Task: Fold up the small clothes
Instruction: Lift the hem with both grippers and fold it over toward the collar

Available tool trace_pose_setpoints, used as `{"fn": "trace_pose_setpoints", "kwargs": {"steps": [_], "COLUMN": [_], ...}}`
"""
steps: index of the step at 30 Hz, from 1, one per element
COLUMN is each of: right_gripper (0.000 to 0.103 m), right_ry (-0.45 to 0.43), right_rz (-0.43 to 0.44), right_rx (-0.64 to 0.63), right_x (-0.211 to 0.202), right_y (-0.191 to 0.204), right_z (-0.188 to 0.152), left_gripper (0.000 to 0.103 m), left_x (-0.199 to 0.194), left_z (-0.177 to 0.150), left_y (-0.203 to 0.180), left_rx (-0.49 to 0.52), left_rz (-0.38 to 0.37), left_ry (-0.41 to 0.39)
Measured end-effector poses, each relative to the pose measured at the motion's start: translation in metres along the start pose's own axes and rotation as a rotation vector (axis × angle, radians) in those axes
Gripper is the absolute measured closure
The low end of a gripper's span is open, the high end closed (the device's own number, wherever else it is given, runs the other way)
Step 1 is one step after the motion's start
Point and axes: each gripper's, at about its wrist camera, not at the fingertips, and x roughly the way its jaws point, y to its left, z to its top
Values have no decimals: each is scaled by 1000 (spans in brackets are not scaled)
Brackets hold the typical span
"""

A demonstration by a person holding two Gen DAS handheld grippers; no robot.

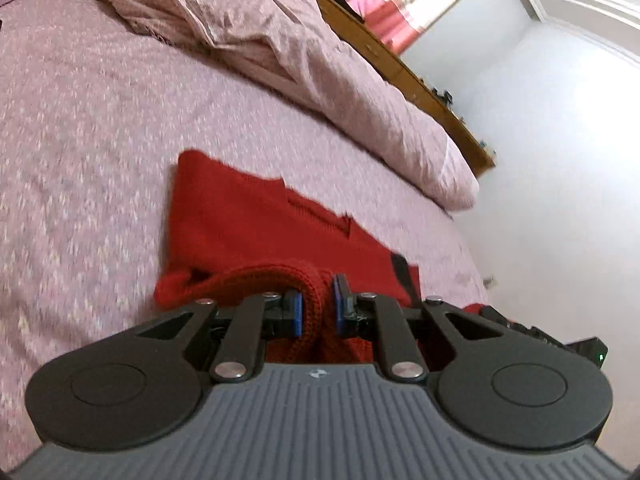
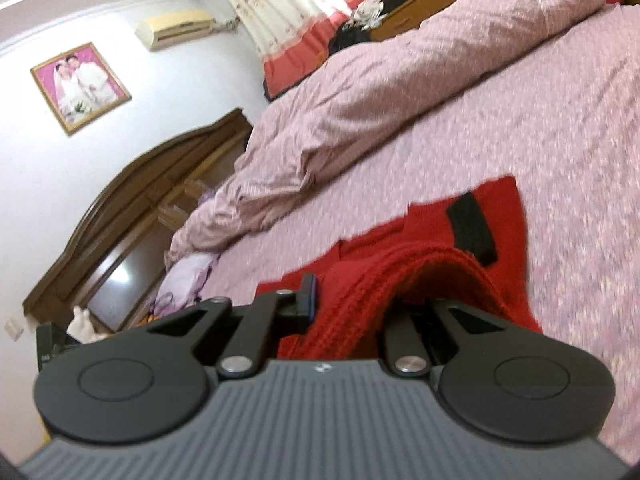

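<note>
Left wrist view shows the left gripper [image 1: 318,312] with its blue pads [image 1: 297,312] nearly together, pinching a ribbed edge of the red knitted sweater [image 1: 248,224]; the rest of the garment lies spread on the pink bedspread [image 1: 80,140] ahead, near a rumpled duvet [image 1: 320,60]. Right wrist view has the right gripper [image 2: 348,308] closed on another ribbed edge of the same sweater [image 2: 432,232], cloth draped over one finger and hiding it, a black patch [image 2: 472,232] showing on the fabric beyond. A wooden headboard [image 2: 132,216] and framed photo [image 2: 80,86] sit at left
</note>
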Motion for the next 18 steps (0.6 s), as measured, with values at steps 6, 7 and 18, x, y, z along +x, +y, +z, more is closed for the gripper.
{"fn": "trace_pose_setpoints", "kwargs": {"steps": [6,7,18], "right_gripper": [88,88,88], "right_ry": [-44,-46,-3], "right_rz": [-34,-43,-143], "right_rx": [10,11,-39], "right_x": [24,28,95], "right_y": [-11,-13,-37], "right_z": [29,33,50], "left_gripper": [86,86,86], "left_x": [31,37,107], "left_z": [36,40,74], "left_y": [6,8,40], "left_rx": [-15,-11,-4], "left_rz": [34,47,183], "left_ry": [-9,-7,48]}}
